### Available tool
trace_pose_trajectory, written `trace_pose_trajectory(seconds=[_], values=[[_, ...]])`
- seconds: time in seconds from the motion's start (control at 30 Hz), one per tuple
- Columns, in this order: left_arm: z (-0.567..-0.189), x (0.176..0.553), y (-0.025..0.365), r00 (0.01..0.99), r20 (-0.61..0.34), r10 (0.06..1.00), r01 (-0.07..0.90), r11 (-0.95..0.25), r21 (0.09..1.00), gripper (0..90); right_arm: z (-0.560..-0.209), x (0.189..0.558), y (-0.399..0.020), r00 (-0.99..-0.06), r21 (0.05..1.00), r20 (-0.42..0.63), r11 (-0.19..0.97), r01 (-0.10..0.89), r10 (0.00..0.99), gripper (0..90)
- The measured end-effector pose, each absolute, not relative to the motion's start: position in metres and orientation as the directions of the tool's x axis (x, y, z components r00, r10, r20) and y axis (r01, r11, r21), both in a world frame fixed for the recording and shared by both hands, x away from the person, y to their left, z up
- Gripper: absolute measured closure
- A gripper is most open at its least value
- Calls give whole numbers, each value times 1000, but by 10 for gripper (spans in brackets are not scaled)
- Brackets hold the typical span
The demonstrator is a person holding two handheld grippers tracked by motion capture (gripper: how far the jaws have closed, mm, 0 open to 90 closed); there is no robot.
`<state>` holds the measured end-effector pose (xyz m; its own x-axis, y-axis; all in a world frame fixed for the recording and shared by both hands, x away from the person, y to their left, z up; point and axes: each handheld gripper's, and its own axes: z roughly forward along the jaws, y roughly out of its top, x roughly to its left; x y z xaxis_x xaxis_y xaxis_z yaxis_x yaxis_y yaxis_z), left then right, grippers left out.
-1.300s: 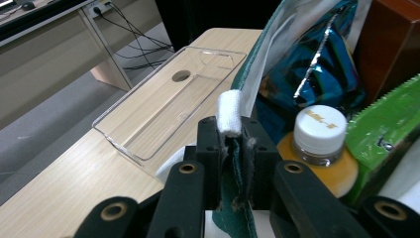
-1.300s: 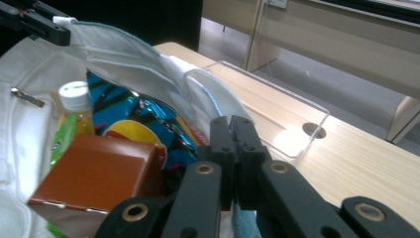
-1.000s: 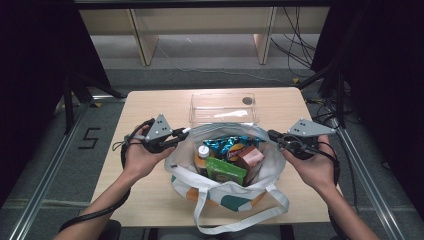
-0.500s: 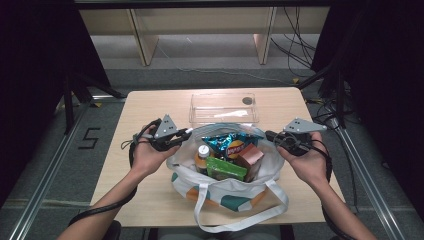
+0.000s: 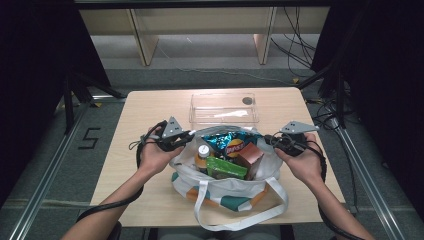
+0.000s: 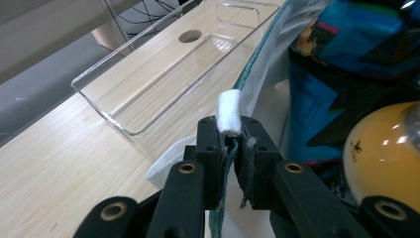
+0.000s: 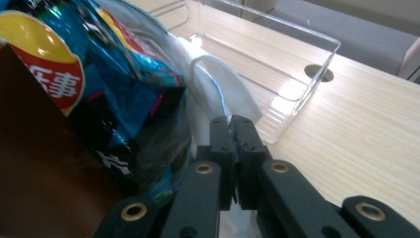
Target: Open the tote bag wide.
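Tote bag [image 5: 227,187] sits at the near table edge, stuffed with snacks. Left gripper [image 6: 232,144] pinches its rim shut; right gripper [image 7: 233,148] is clamped on the opposite rim. Risk: thin fabric slips from the jaws, the bag sags, and the chips bag [image 5: 231,144] tips out toward the clear tray [image 5: 223,107].

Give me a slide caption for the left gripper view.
Left gripper clamped on the tote bag's rim, clear tray on the table beyond.
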<state>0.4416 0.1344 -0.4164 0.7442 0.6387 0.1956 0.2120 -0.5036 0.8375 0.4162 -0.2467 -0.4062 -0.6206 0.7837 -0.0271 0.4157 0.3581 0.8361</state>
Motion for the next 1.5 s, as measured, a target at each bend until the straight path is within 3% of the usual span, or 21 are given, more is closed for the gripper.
trace_pose_trajectory(seconds=[0.77, 1.2, 1.33, 1.5], values=[[-447, 449, 129, 744, 209, 634, 262, -565, 782, 803, -431, 429, -245, -619, 808, -27, 382, 449, 785, 888], [-456, 448, 125, 752, 173, 636, 277, -544, 792, 800, -440, 432, -245, -624, 808, -18, 379, 451, 781, 872], [-449, 444, 129, 748, 160, 644, 271, -518, 811, 750, -436, 429, -249, -616, 829, -8, 350, 437, 788, 786], [-436, 433, 140, 740, 88, 667, 284, -428, 858, 565, -417, 424, -256, -596, 870, 15, 284, 404, 803, 687]])
